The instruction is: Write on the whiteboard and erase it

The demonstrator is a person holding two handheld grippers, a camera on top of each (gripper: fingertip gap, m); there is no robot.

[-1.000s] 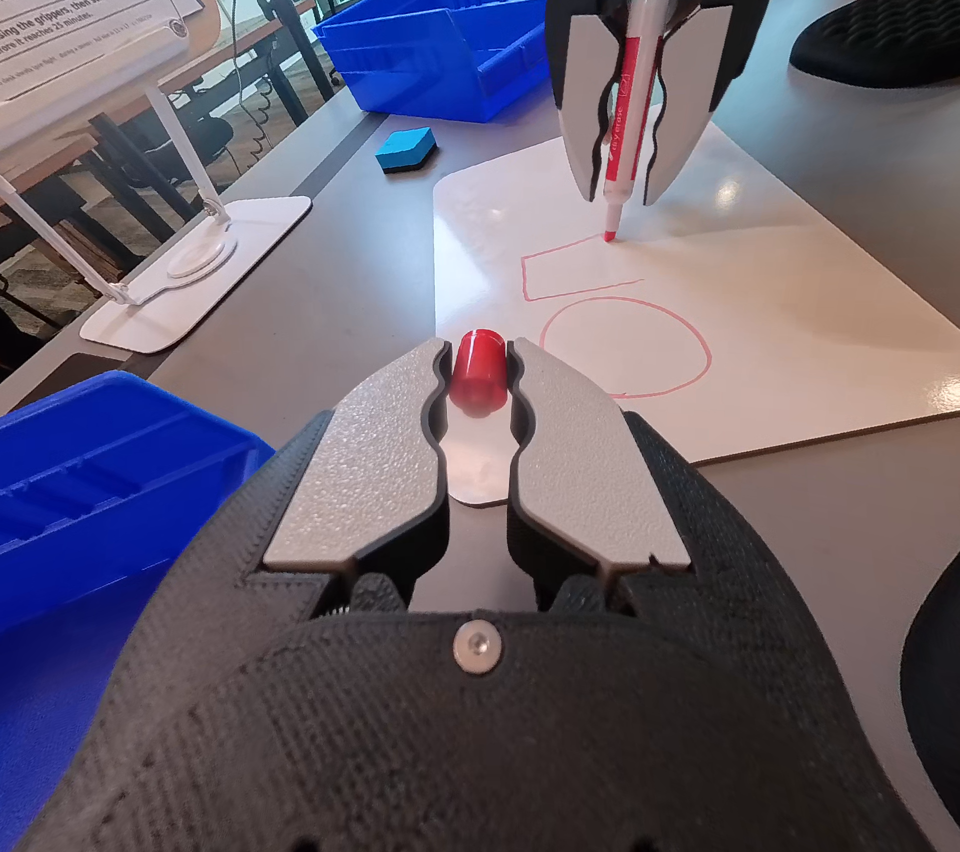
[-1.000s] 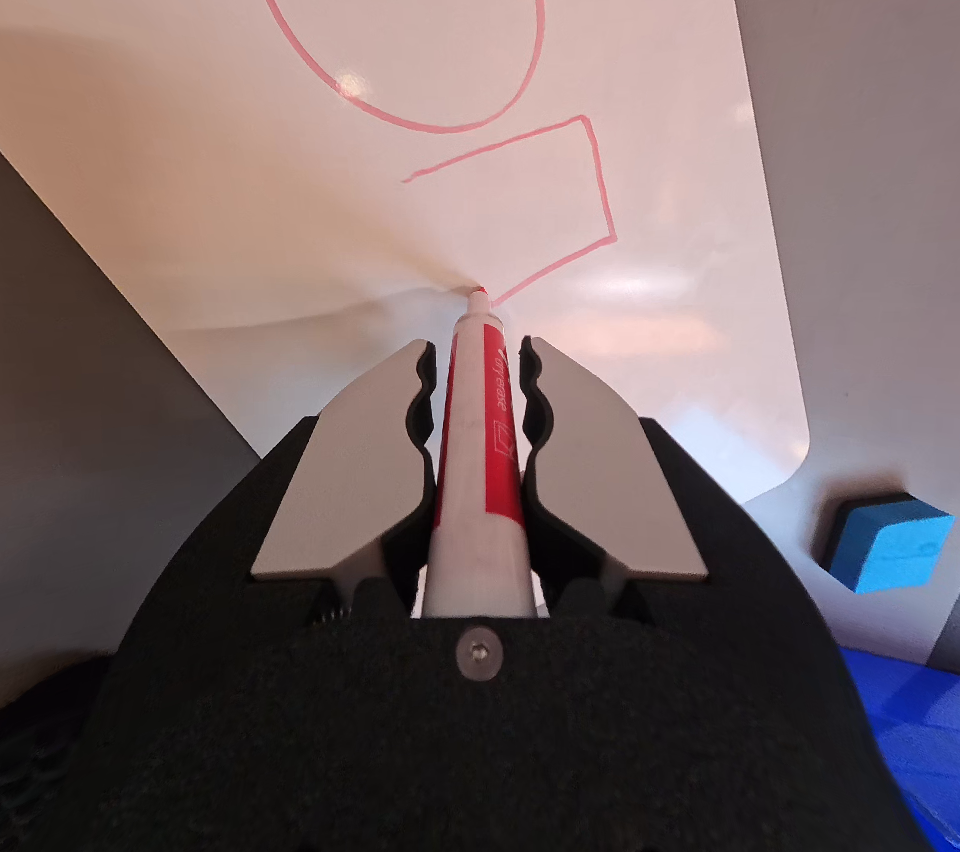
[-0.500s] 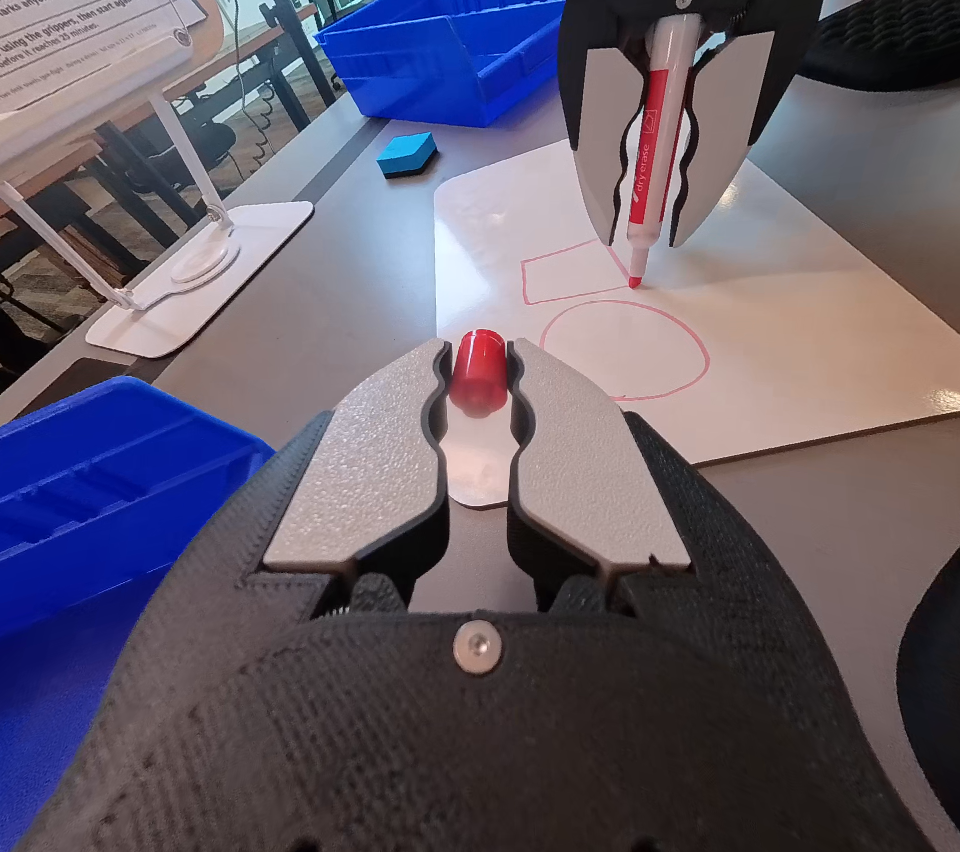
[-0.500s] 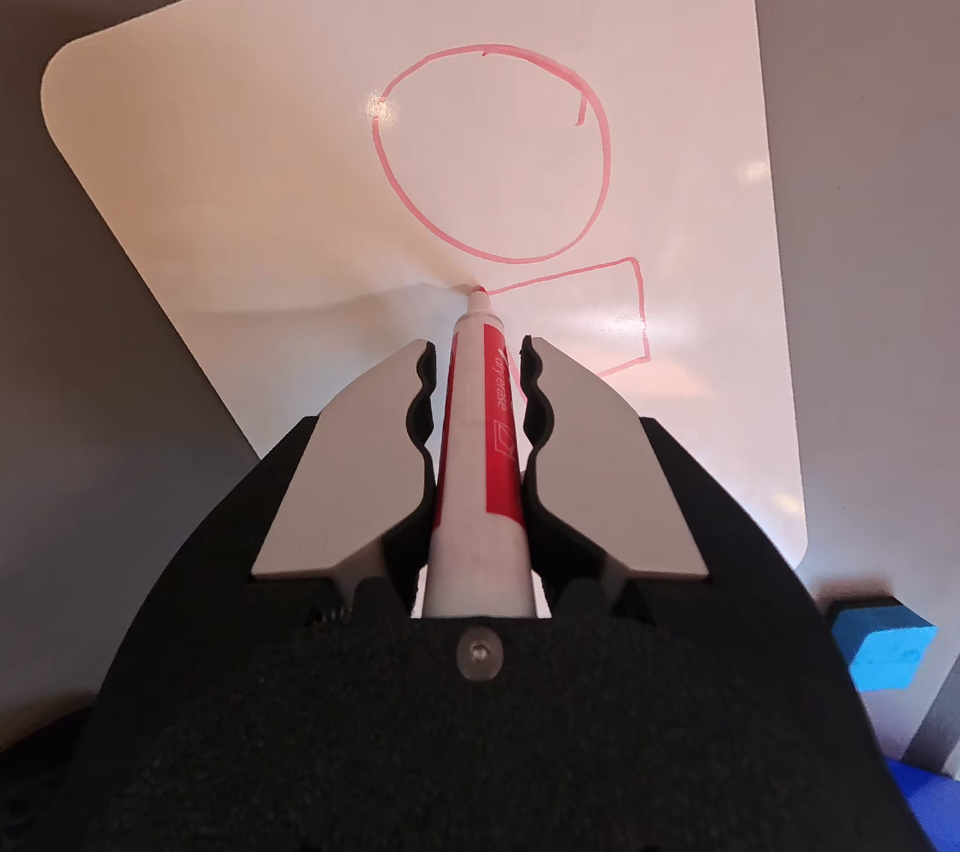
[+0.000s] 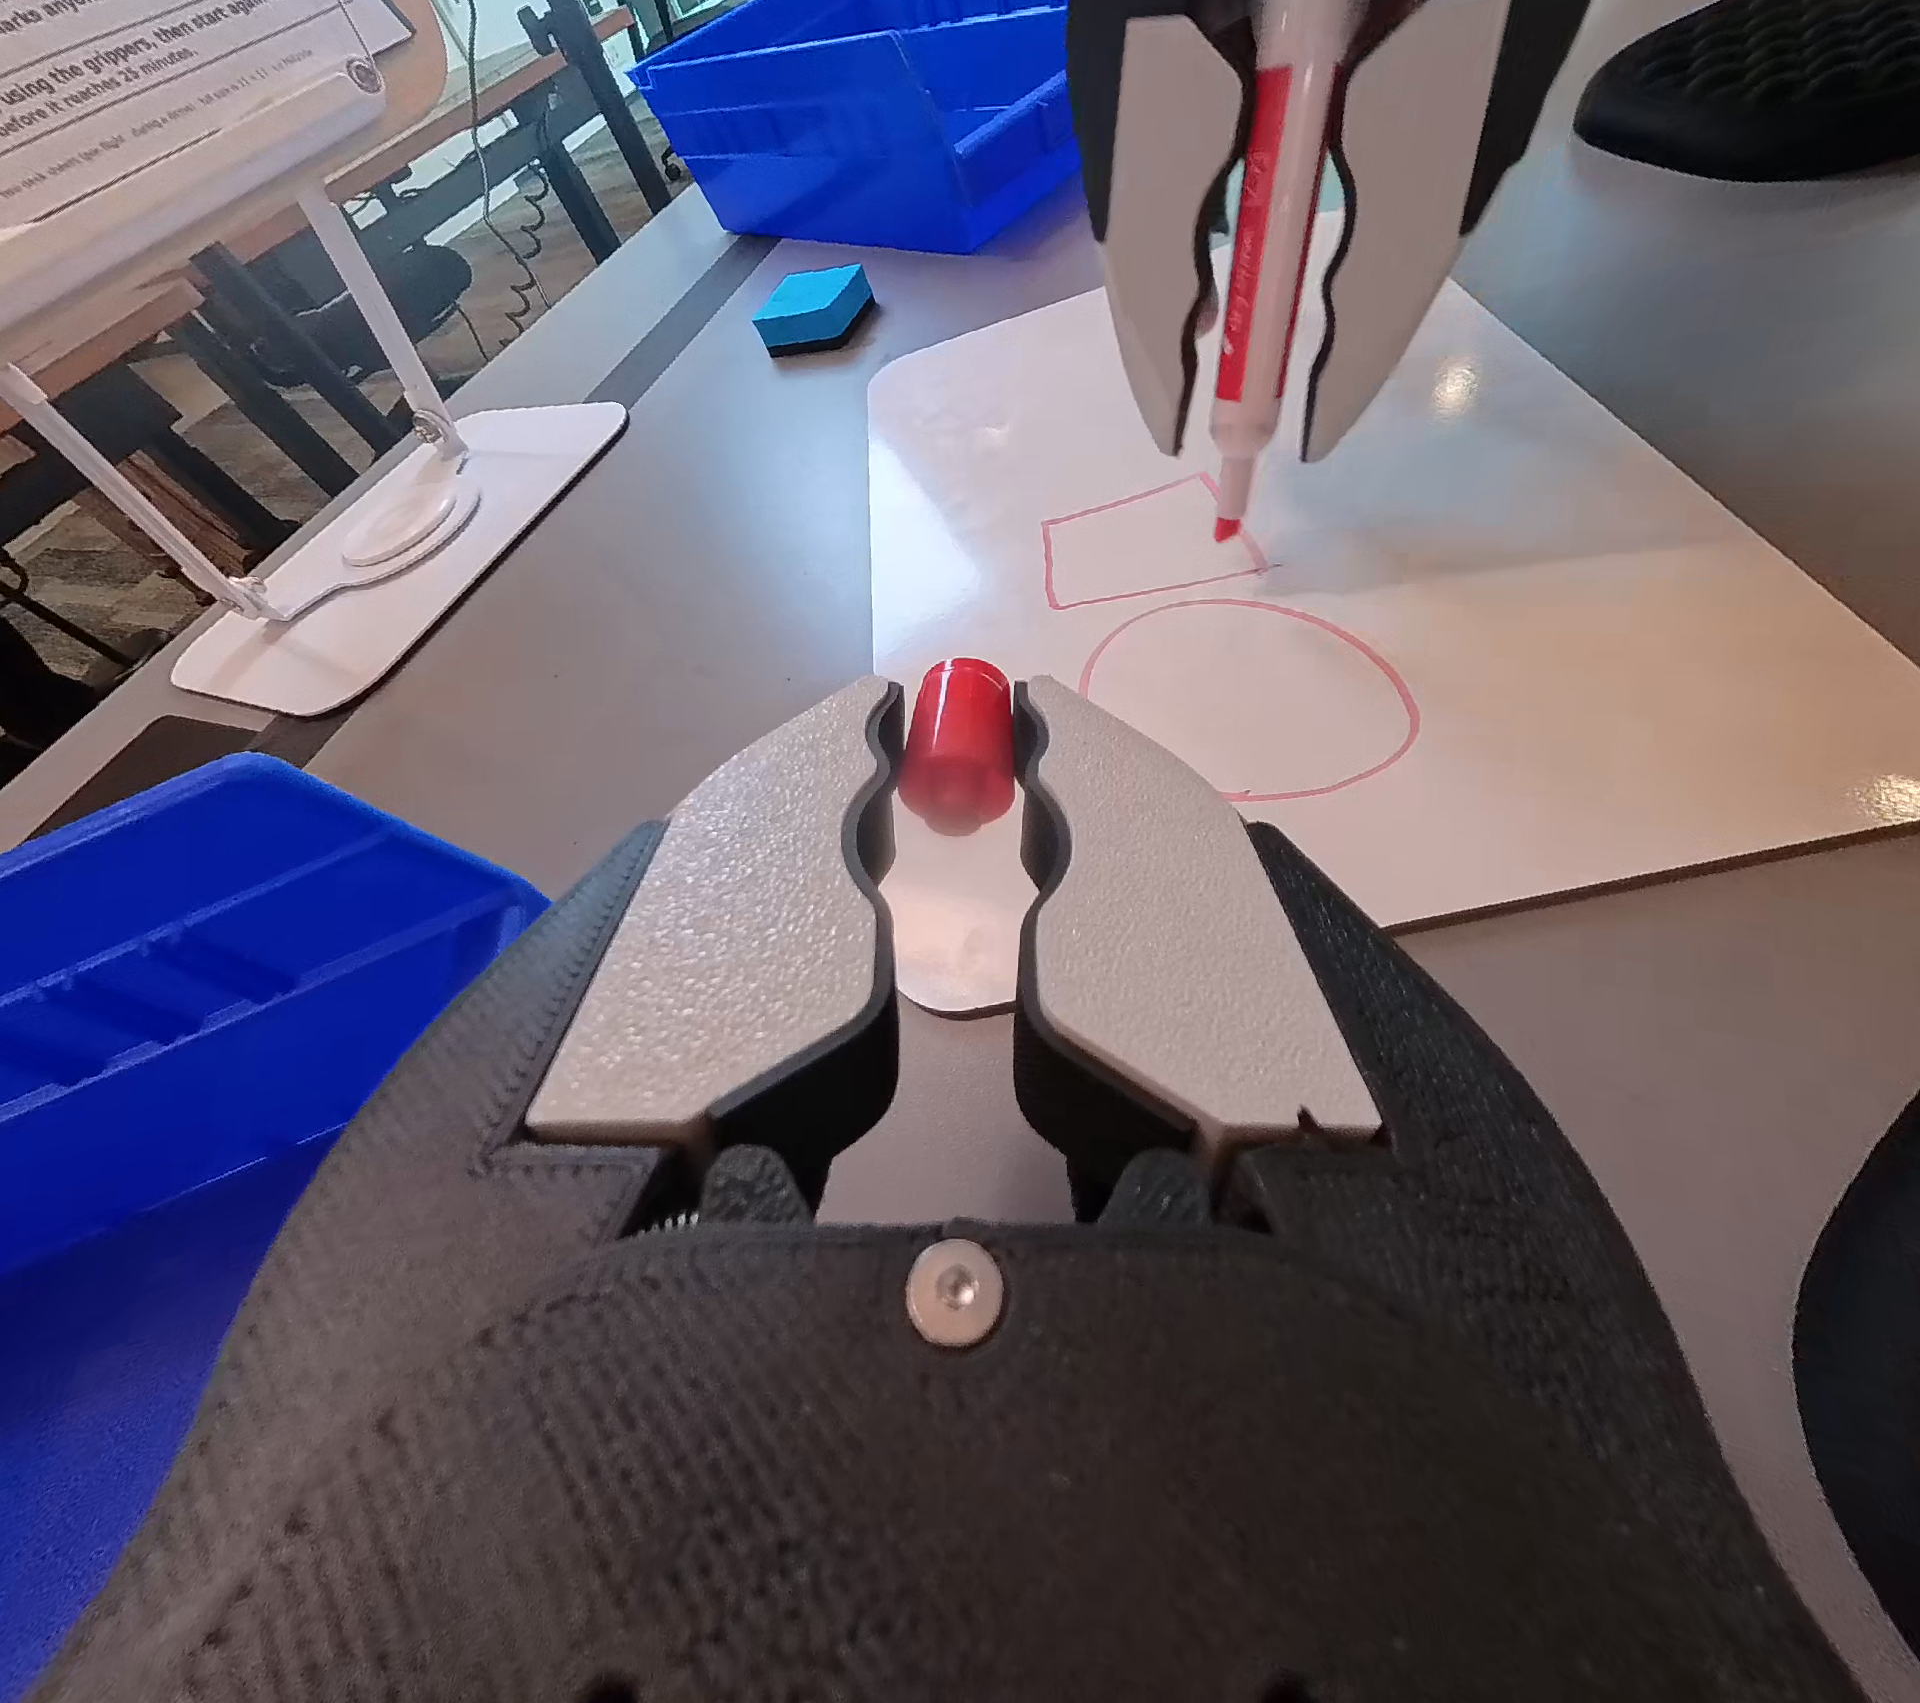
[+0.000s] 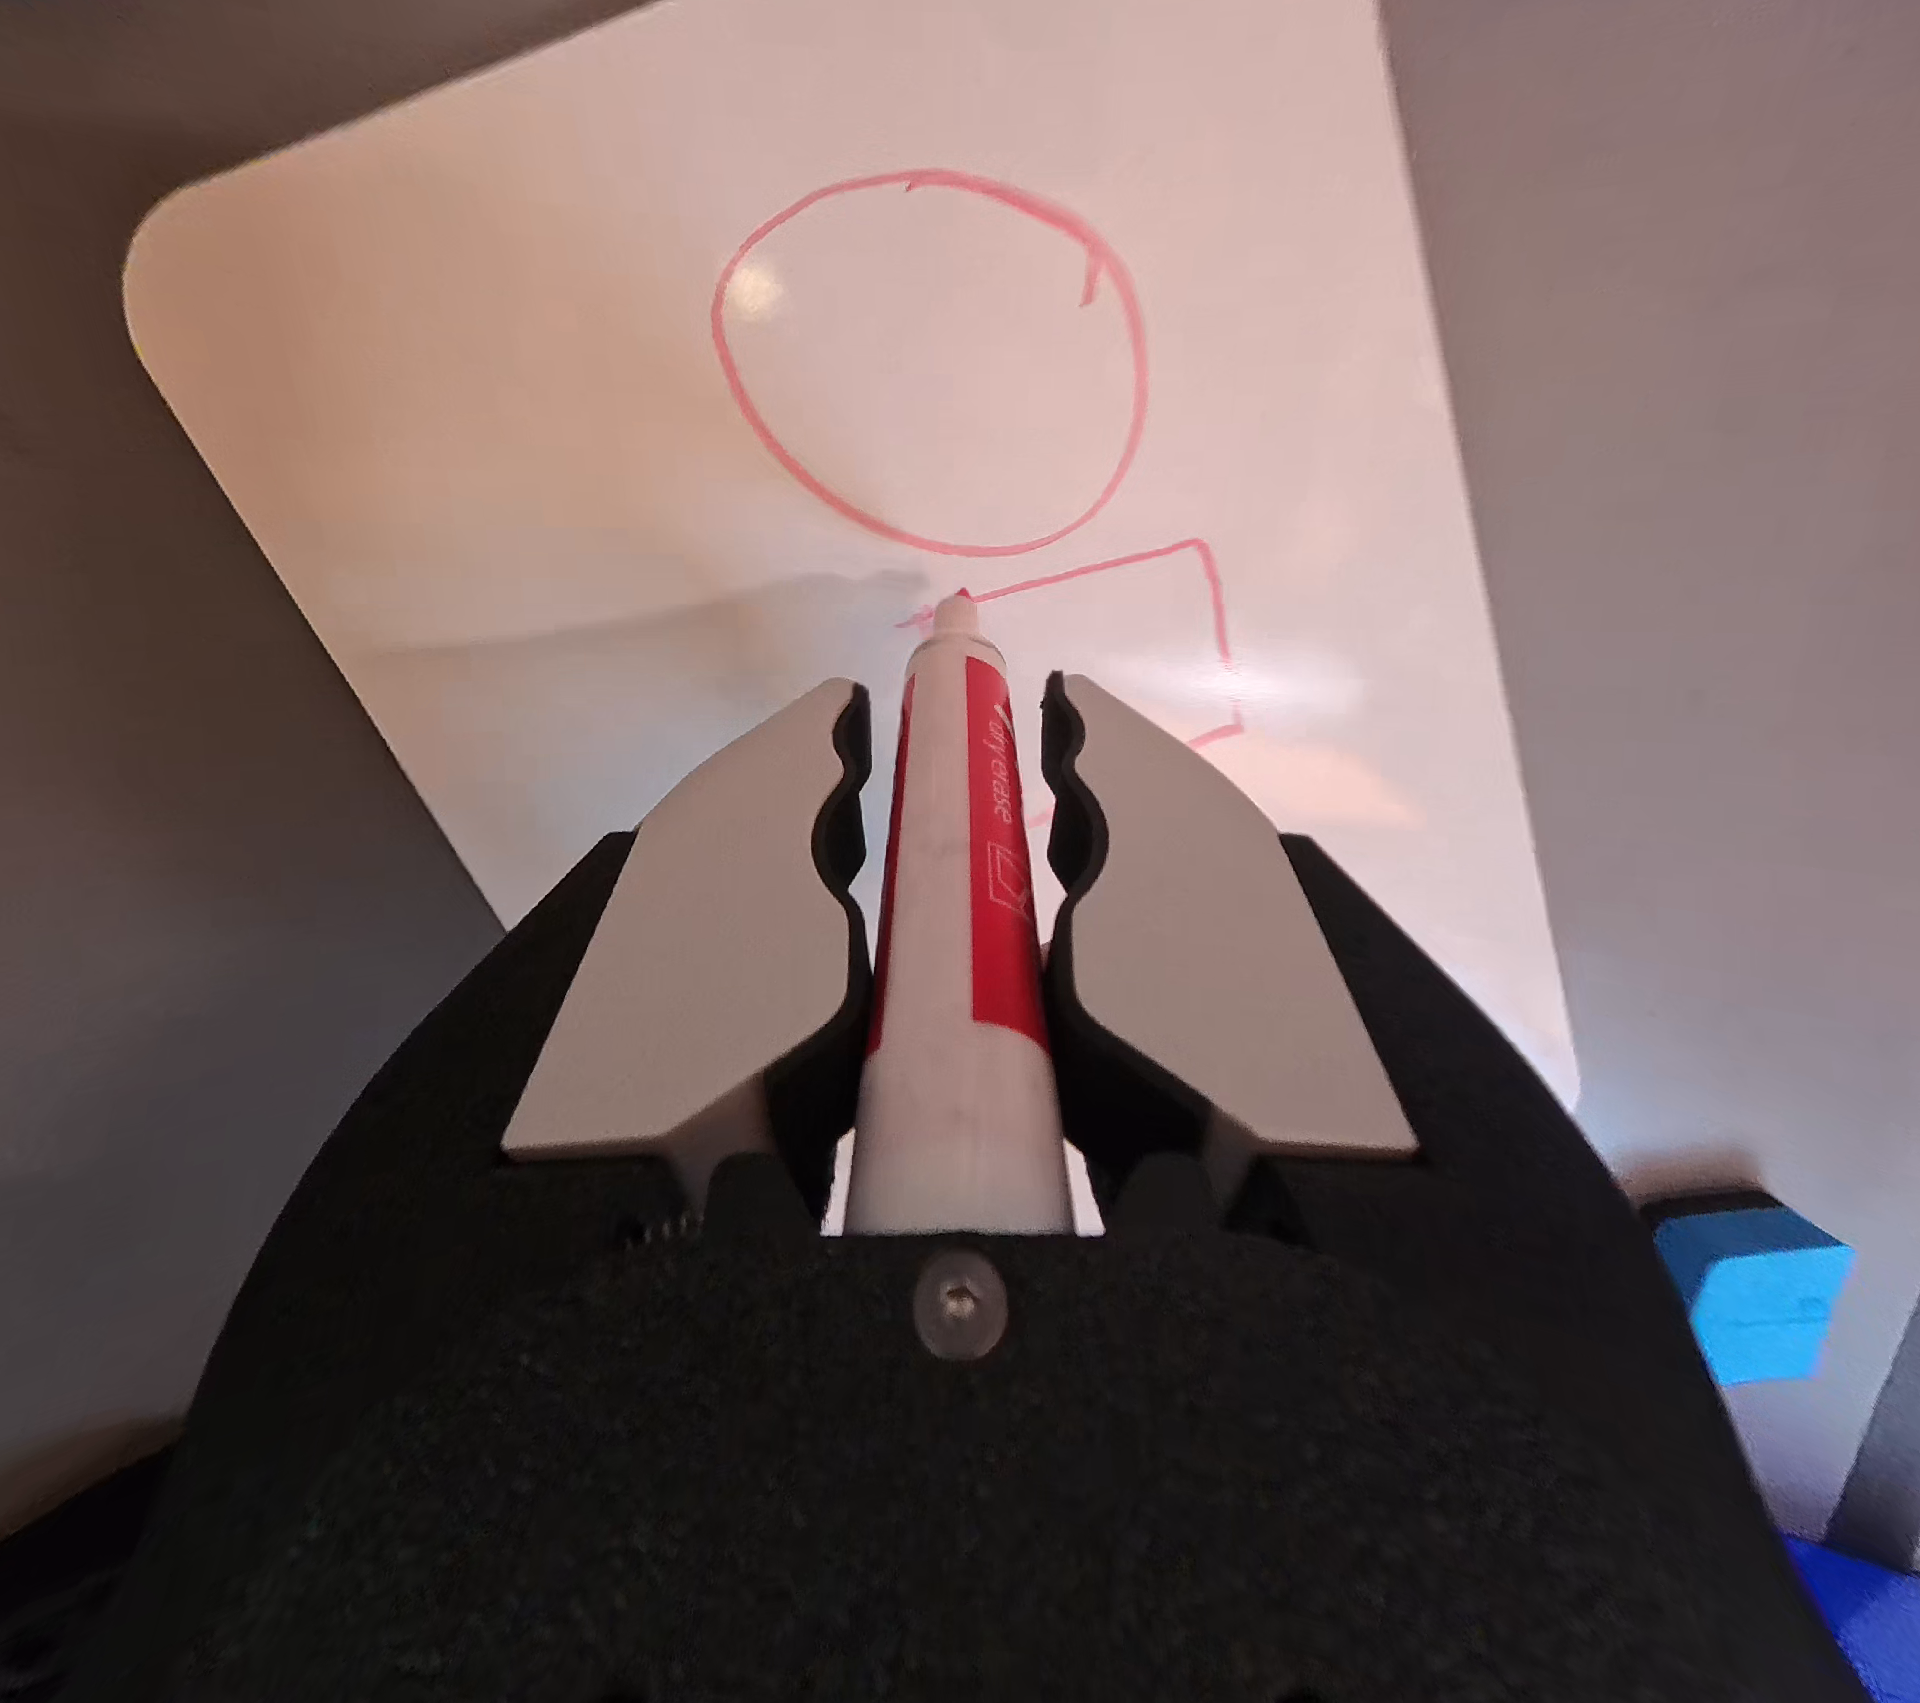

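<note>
A white whiteboard (image 5: 1558, 666) lies flat on the grey table and bears a red circle (image 5: 1247, 697) and a closed red four-sided shape (image 5: 1143, 552) beyond it. My right gripper (image 5: 1236, 448) is shut on a red-and-white dry-erase marker (image 5: 1273, 251), pointing down, with the tip just above the board at the shape's right side. In the right wrist view my right gripper (image 6: 951, 697) holds the marker (image 6: 956, 926) over the whiteboard (image 6: 520, 354), tip beside the circle (image 6: 930, 365). My left gripper (image 5: 956, 697) is shut on the red marker cap (image 5: 956, 760) over the board's near left corner.
A blue eraser (image 5: 812, 308) lies on the table left of the board's far end; it also shows in the right wrist view (image 6: 1745, 1290). A blue bin (image 5: 883, 95) stands behind it, another (image 5: 208, 926) at near left. A white document stand (image 5: 395, 531) is at left. A black mesh chair part (image 5: 1766, 84) is at far right. My hands' fingertips stand some 12 centimetres from each other.
My right gripper drew the marker down the shape's right side and closed it, then lifted the tip slightly off the board. My left gripper and the cap stayed still.
</note>
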